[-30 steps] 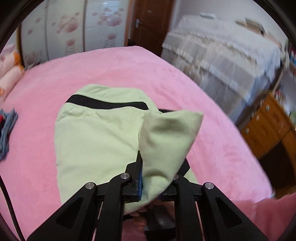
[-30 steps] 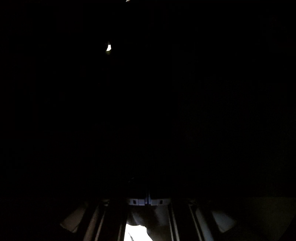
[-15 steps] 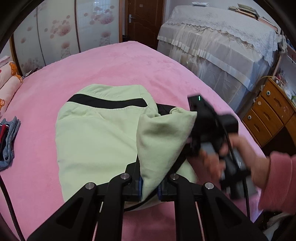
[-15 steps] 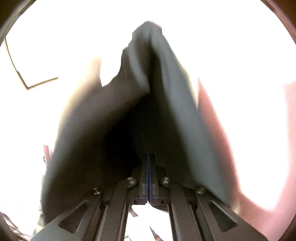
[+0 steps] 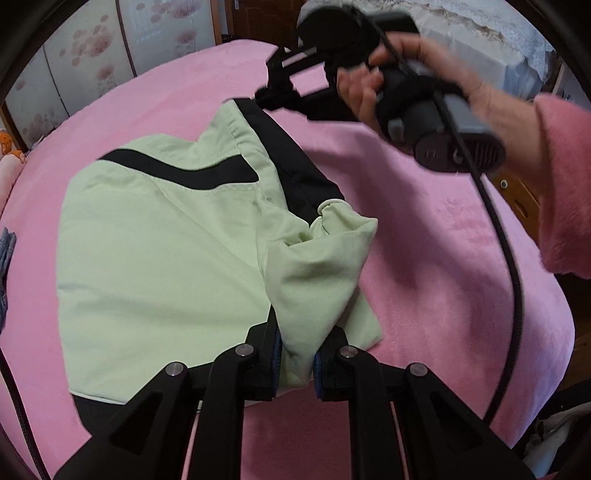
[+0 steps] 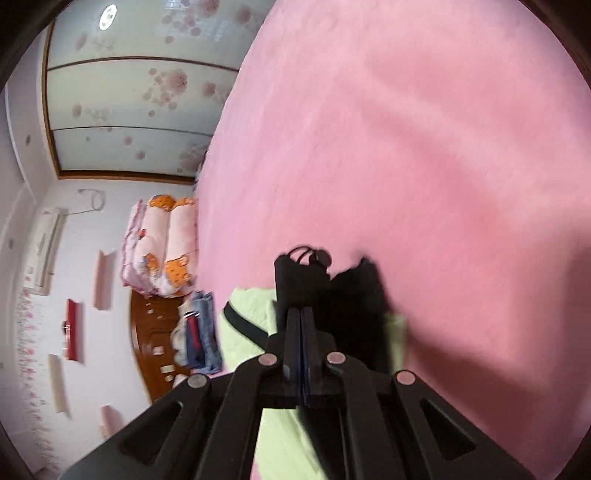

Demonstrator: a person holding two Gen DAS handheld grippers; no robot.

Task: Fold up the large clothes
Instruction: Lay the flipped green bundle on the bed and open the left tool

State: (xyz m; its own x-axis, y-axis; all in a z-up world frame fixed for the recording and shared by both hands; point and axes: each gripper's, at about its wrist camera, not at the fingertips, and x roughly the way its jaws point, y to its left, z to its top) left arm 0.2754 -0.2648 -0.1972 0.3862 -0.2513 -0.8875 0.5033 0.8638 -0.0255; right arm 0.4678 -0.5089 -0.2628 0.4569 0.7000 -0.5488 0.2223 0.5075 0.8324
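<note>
A light green garment (image 5: 159, 258) with black bands lies partly folded on the pink bed (image 5: 443, 258). My left gripper (image 5: 295, 363) is shut on a bunched green fold of it at the near edge. My right gripper (image 5: 266, 96), held by a hand in a pink sleeve, is shut on the garment's black edge at the far corner and lifts it. In the right wrist view the right gripper (image 6: 304, 314) pinches black fabric (image 6: 351, 295) with the green garment (image 6: 251, 325) below it.
Folded jeans (image 6: 201, 332) and cartoon pillows (image 6: 162, 247) lie at the bed's head. A wardrobe with flowered doors (image 5: 92, 55) stands behind the bed. A second bed with a lace cover (image 5: 498, 22) and wooden drawers are to the right.
The right gripper has risen from beside the left gripper to the garment's far corner, pulling the black edge up and back. Its view went from dark to bright. The left gripper keeps its hold.
</note>
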